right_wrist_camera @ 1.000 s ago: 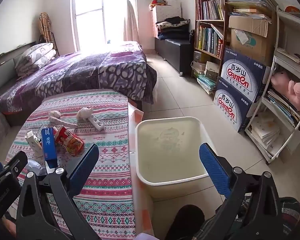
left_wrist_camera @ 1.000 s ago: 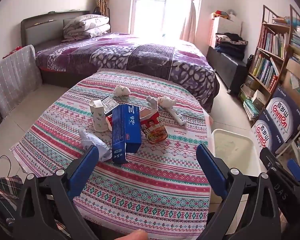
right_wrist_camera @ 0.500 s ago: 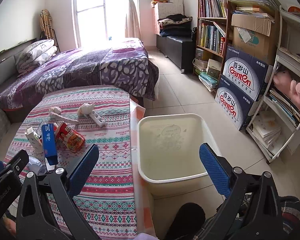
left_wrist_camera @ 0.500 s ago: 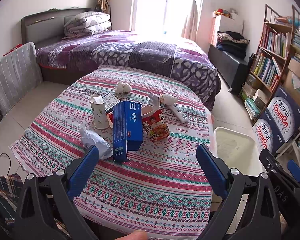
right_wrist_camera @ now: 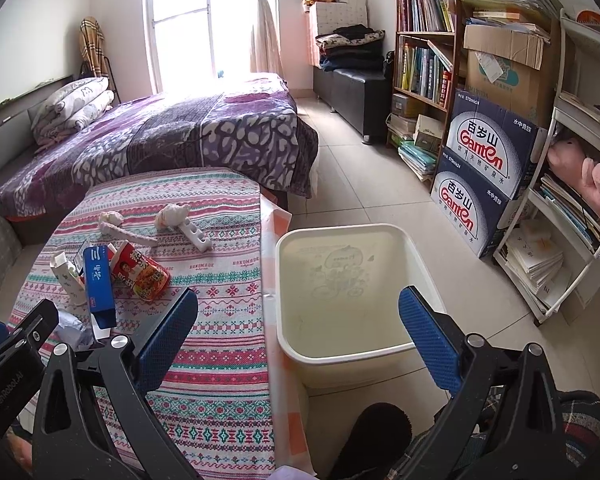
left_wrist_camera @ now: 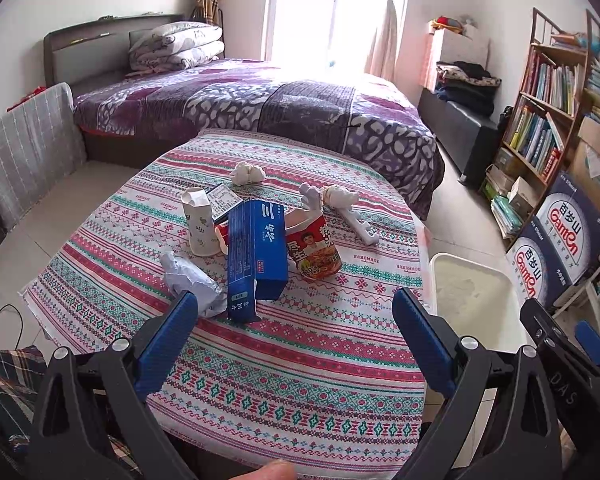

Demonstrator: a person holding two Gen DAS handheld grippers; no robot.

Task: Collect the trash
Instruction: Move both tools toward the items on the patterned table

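Over the table (left_wrist_camera: 300,344), both wide-open, empty grippers have crept nearer the blue carton (left_wrist_camera: 256,256) at twelve o'clock; nothing collected yet.

Purple bed (left_wrist_camera: 260,108), bookshelf (right_wrist_camera: 424,40), water cartons (right_wrist_camera: 488,168)

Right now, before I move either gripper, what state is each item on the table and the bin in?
Left gripper: open, holding nothing.
Right gripper: open, holding nothing.
Tall blue cardboard box: end flap open, leaning on the noodle cup.
Red instant-noodle cup: tipped over, empty inside.
White paper carton: upright, top torn open.
Crumpled white wrapper: lying on the cloth.
Cream plastic bin: on the floor, empty.
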